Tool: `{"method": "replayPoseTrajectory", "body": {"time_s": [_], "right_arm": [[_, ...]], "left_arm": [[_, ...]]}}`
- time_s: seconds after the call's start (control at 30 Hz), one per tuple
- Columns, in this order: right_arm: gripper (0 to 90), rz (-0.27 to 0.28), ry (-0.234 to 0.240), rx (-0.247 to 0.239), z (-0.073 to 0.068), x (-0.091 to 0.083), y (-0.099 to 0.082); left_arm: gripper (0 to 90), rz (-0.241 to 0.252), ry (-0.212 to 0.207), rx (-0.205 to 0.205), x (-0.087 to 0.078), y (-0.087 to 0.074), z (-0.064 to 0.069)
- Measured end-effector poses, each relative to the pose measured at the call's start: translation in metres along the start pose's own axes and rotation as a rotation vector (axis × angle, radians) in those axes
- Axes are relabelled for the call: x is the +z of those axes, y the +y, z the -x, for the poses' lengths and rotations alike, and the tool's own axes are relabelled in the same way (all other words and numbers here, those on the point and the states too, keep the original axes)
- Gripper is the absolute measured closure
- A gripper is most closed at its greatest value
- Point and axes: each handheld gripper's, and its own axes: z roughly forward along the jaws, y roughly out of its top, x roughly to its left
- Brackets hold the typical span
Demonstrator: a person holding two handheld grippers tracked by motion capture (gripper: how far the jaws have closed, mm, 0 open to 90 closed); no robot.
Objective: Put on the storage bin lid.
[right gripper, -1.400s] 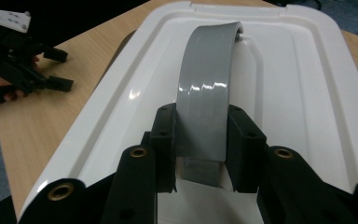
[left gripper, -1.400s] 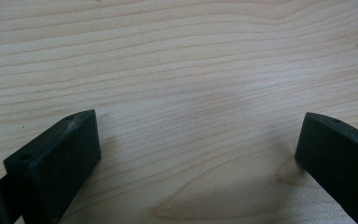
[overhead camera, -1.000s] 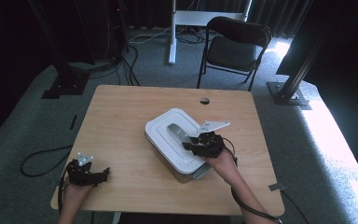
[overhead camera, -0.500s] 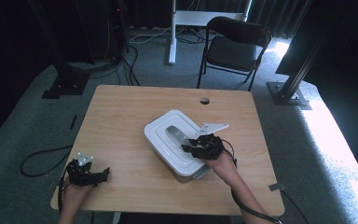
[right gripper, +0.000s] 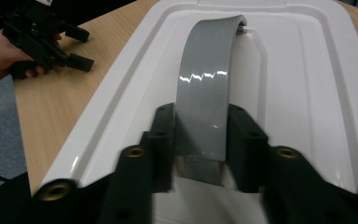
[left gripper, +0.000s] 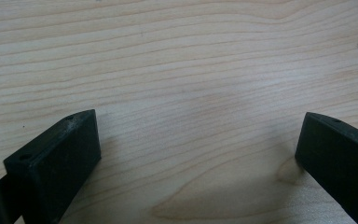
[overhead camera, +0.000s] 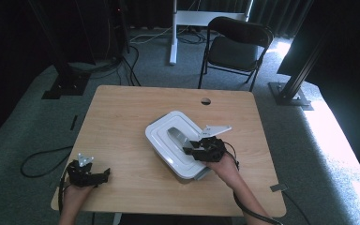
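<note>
A white lidded box [overhead camera: 168, 157] lies at an angle on the wooden table [overhead camera: 122, 122]. Its lid [right gripper: 303, 93] carries an arched grey handle [right gripper: 207, 70], also in the high view [overhead camera: 177, 135]. My right gripper [right gripper: 201, 135] straddles the near end of that handle. Its jaws have just been opening, and the handle stands between them with thin gaps at both sides. In the high view the right gripper [overhead camera: 187, 149] sits over the box's near right part. My left gripper [left gripper: 198, 154] rests open on bare wood at the table's front left corner [overhead camera: 104, 174], with nothing between its jaws.
A black folding chair [overhead camera: 236, 47] stands behind the table. A round cable hole [overhead camera: 206, 101] is near the table's far edge. A black cable [overhead camera: 37, 161] loops on the carpet at the left. In the right gripper view the left gripper [right gripper: 81, 49] is far off.
</note>
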Motion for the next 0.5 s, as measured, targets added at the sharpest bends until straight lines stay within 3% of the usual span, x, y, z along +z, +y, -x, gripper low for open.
{"method": "replayPoseTrajectory", "body": {"time_s": [0.07,0.1,0.17,0.23,0.27,0.33,0.5], "right_arm": [[51.6,0.007,0.008,-0.001,0.001,-0.001,0.0],[36.5,0.036,0.011,0.004,0.002,-0.006,0.001],[33.4,0.051,0.024,0.01,0.003,-0.009,0.001],[18.4,0.085,0.013,0.019,0.007,-0.016,0.004],[12.0,0.078,0.01,0.008,0.008,-0.018,0.005],[12.7,0.084,-0.047,0.004,0.011,-0.02,0.006],[12.5,0.116,-0.103,0.042,0.024,-0.026,0.006]], "left_arm": [[0.4,0.0,0.0,0.0,0.0,0.0,0.0],[0.4,-0.001,-0.001,0.002,0.0,0.0,0.0],[0.4,-0.001,-0.002,0.001,0.0,0.0,0.001],[0.4,-0.001,-0.001,0.0,0.0,0.0,0.001],[0.4,-0.001,0.003,-0.003,0.0,0.0,0.001],[0.4,0.0,0.013,-0.008,0.0,0.0,0.002],[0.4,0.011,0.041,-0.026,-0.001,0.001,0.002]]}}
